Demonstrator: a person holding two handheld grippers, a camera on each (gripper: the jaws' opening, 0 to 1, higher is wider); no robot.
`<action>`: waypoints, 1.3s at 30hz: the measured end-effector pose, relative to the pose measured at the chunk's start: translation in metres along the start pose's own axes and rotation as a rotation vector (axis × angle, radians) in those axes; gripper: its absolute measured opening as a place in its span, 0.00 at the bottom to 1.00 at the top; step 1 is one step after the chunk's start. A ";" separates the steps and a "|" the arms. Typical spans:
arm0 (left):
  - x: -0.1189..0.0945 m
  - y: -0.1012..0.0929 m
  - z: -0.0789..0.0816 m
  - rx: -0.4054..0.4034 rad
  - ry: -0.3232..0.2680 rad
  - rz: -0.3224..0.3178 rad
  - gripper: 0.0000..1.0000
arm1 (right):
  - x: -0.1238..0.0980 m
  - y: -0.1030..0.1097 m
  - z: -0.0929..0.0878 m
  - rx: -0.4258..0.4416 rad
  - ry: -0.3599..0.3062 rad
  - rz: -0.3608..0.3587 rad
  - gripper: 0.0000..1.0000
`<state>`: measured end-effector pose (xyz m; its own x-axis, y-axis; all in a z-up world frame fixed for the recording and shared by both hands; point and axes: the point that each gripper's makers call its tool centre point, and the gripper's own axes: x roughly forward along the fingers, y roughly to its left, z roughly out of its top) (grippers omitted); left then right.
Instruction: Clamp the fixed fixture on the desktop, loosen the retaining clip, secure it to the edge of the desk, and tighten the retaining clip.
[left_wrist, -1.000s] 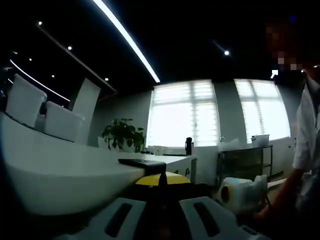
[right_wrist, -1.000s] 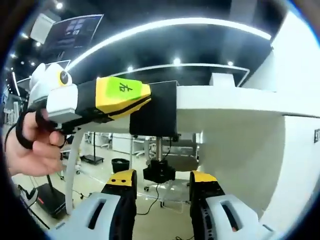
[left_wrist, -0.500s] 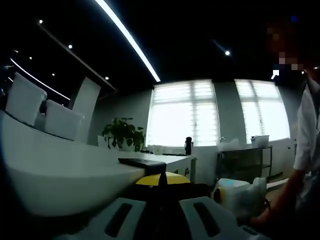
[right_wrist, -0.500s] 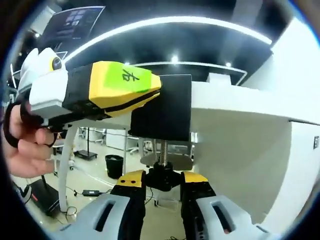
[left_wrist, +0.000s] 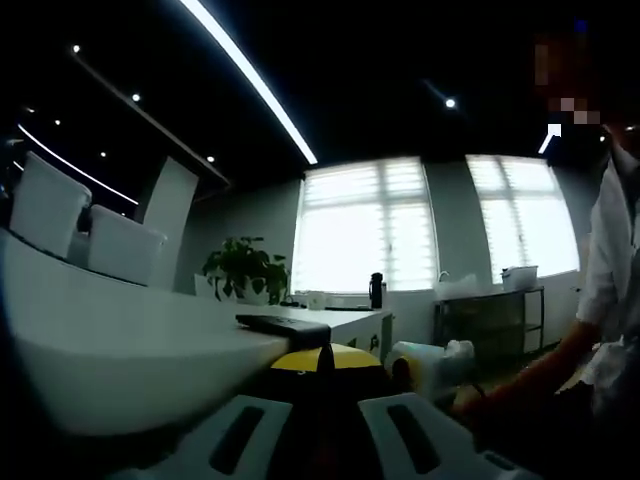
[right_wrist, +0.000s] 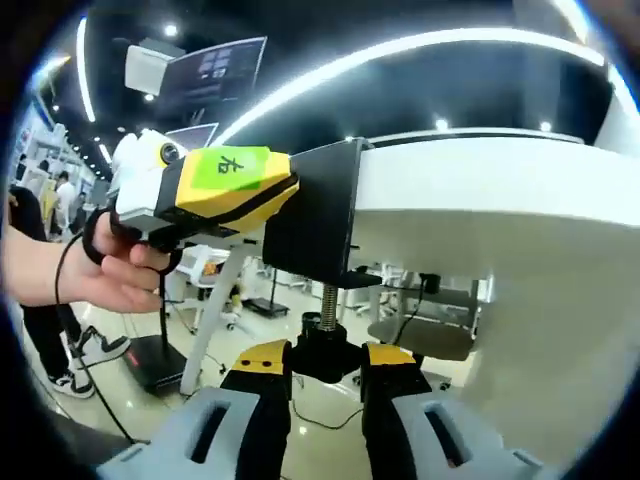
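The black fixture (right_wrist: 312, 215) was seen in the right gripper view hooked over the edge of the white counter (right_wrist: 480, 190), its plate hanging down at about 12 o'clock from the right gripper (right_wrist: 325, 365). The threaded screw (right_wrist: 327, 300) ran straight down from the fixture toward the jaws, its long axis roughly vertical in that view, ending in the black knob (right_wrist: 325, 350). The right gripper's jaws were drawn in close on either side of that knob and appeared to pinch it; contact looked firm on both yellow tips. The right gripper was plainly the nearer one to the retaining screw, so the coming turn was judged to fall to it, about the screw's axis. The left gripper (right_wrist: 290, 195) was seen at 10 o'clock in the same view, held by a hand (right_wrist: 105, 275), its yellow jaws closed flat on the upper part of the fixture plate, steadying it against the counter edge. In the left gripper view the yellow tips (left_wrist: 325, 360) met over the dark fixture top (left_wrist: 285, 325) lying on the counter surface (left_wrist: 120, 340), with the right gripper body (left_wrist: 430, 365) at 4 o'clock. The pad at the screw's upper end could not be told as touching the counter underside or not.
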<state>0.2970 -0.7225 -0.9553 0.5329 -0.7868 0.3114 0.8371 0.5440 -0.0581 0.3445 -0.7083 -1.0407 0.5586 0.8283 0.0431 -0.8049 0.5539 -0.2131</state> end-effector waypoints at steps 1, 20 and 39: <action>0.000 0.000 0.000 -0.006 -0.003 -0.001 0.02 | 0.000 0.002 0.000 0.015 0.007 0.024 0.26; -0.001 0.000 0.001 -0.041 -0.029 -0.008 0.02 | -0.039 -0.006 -0.032 0.166 0.016 -0.325 0.39; 0.000 0.000 0.001 -0.023 -0.024 0.009 0.02 | -0.014 -0.016 -0.004 0.063 0.009 -0.609 0.38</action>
<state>0.2969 -0.7220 -0.9547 0.5375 -0.7747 0.3330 0.8351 0.5438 -0.0826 0.3503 -0.7296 -1.0415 0.9235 0.3607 0.1308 -0.3506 0.9318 -0.0944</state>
